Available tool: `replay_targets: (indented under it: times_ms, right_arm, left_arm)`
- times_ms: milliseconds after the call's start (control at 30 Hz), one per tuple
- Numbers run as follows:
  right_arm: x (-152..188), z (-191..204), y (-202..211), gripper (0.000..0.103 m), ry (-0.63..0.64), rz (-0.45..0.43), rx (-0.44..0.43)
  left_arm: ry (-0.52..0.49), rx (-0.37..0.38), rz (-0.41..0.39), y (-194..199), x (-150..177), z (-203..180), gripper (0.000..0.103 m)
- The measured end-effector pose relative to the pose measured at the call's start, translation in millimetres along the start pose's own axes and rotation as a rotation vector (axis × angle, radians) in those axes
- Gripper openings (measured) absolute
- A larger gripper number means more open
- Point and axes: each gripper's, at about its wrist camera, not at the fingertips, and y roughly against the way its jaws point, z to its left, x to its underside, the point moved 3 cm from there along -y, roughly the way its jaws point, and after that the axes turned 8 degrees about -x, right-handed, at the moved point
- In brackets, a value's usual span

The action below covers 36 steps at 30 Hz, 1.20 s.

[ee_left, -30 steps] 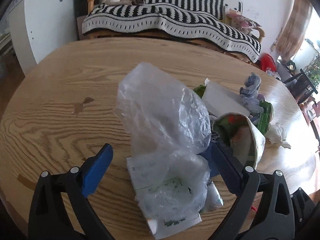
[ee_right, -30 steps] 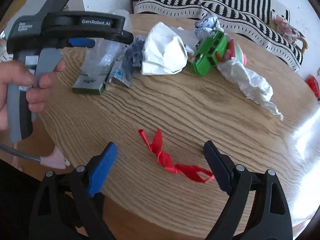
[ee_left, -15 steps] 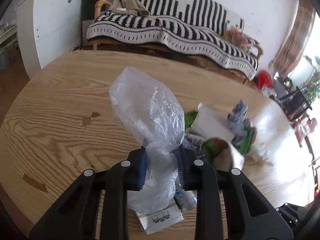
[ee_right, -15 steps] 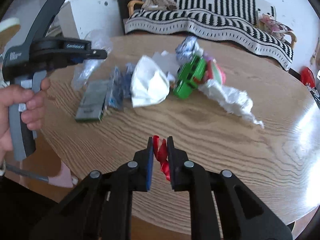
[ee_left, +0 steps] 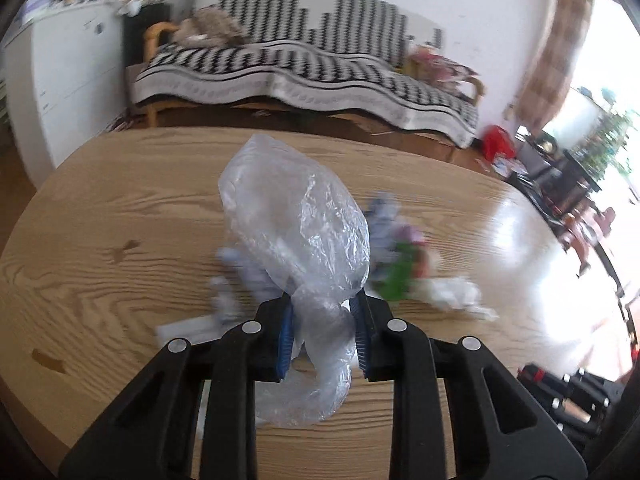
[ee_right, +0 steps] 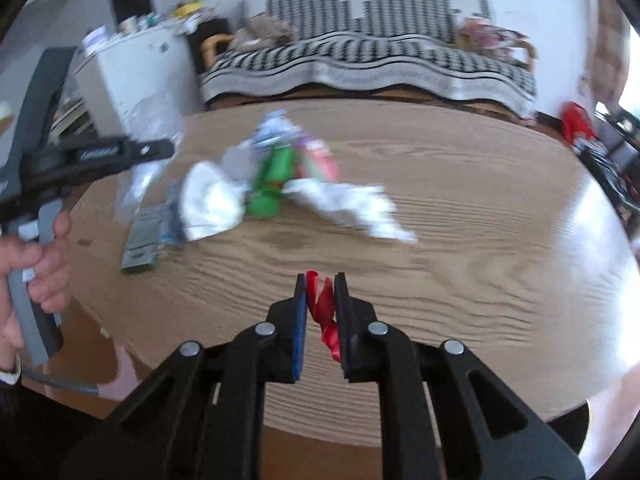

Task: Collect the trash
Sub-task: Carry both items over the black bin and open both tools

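Over the round wooden table (ee_left: 120, 200) the left gripper (ee_left: 322, 320) is clamped on the neck of a clear plastic bag (ee_left: 296, 224), while the right gripper (ee_right: 320, 304) is pinched shut on a red scrap (ee_right: 325, 312), perhaps a burst balloon, though blur makes that uncertain. Both jaws have just been closing, each with its piece between the pads. This looks like the pick-up step, both pieces lifted. More trash, a green carton (ee_right: 272, 184) and white paper (ee_right: 352, 208), lies mid-table. Next, probably: spread the bag mouth and drop the scrap in
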Motion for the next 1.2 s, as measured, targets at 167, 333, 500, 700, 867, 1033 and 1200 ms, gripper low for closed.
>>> replay_targets:
  times_ms: [167,333,500,700,867,1033,1200]
  right_arm:
    - [14.1,-79.3,56.8,0.014,-0.118,-0.058,0.113]
    - [44.6,-165.2,117.7,0.014,-0.248,-0.102,0.239]
    - [91.5,-241.6,179.2,0.014,-0.412,-0.154,0.345]
    - [156.7,-313.1,221.4,0.014,-0.614,-0.153,0.397]
    - [197.6,-353.5,222.0,0.014,-0.749,-0.09,0.375]
    - [216.2,-373.1,211.9,0.014,-0.828,-0.048,0.341]
    - [222.2,-379.1,212.0,0.014,-0.854,-0.048,0.335]
  left_arm:
    - [-0.085,0.104,-0.024,15.3,8.4,-78.6,0.024]
    - [-0.206,0.248,-0.003,23.9,37.3,-181.8,0.025]
    - [-0.35,0.415,0.032,38.8,85.5,-289.7,0.025]
    - [-0.533,0.591,0.092,57.4,163.0,-401.2,0.025]
    - [-0.648,0.659,0.156,52.9,220.5,-460.6,0.025]
    - [-0.689,0.659,0.239,29.9,247.4,-489.6,0.025]
    - [-0.693,0.646,0.276,14.9,255.4,-501.5,0.025]
